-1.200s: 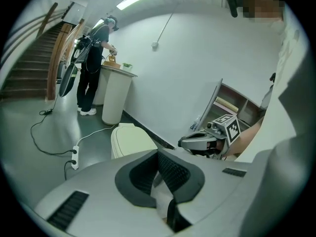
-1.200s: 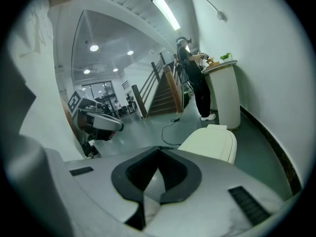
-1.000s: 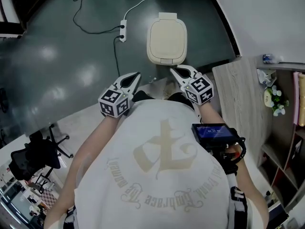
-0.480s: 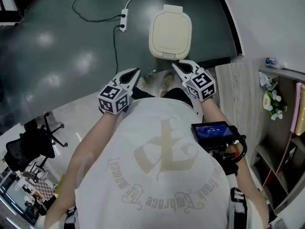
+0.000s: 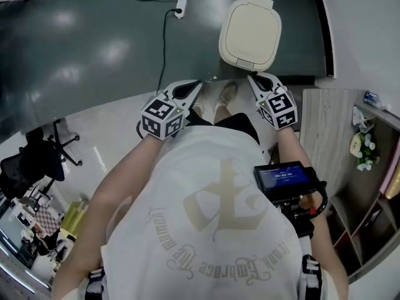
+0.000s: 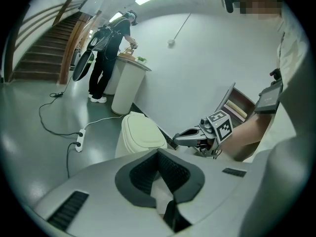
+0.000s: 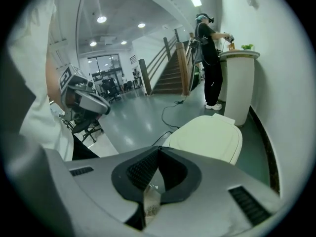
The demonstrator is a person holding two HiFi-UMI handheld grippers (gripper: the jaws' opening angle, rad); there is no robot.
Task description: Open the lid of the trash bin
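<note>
Grey-green floor [image 5: 94, 49] carries the cream trash bin [image 5: 250, 33], its lid [image 7: 210, 135] down, just ahead of the person, with the left gripper [image 5: 197, 84] and right gripper [image 5: 252, 77] near its front edge, both jaws closed tip to tip on nothing.

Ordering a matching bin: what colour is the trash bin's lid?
Cream, a pale off-white; the trash bin lid shows best in the head view.
</note>
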